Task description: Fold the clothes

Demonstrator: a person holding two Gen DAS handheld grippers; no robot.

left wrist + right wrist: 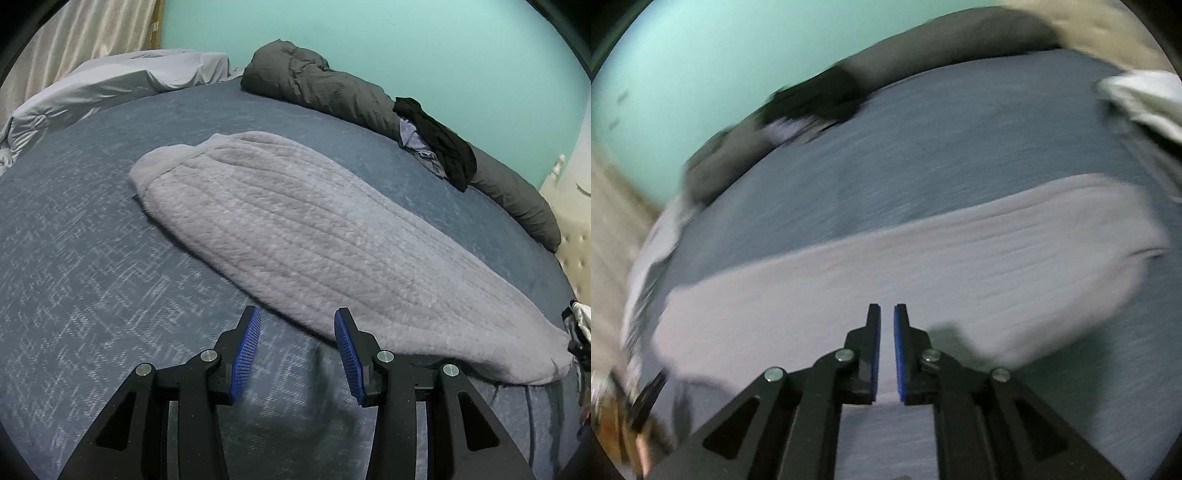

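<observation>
A long, pale grey ribbed fleece garment (295, 229) lies flat and folded lengthwise on the blue-grey bed cover (92, 258). In the left wrist view my left gripper (297, 314) is open just over the garment's near edge, with nothing between its blue pads (245, 354). The right wrist view is motion-blurred. There the garment (905, 258) runs as a band across the bed cover (923, 147). My right gripper (886, 308) hovers over the garment's near side, jaws drawn together to a narrow slit and holding nothing.
A rolled dark grey duvet (314, 81) runs along the far edge by the teal wall. A pile of black and lilac clothes (439, 144) lies against it. Pale sheets (110, 81) are bunched at the far left, and a beige tufted headboard (576, 236) stands at the right. White cloth (1141, 99) lies at the right.
</observation>
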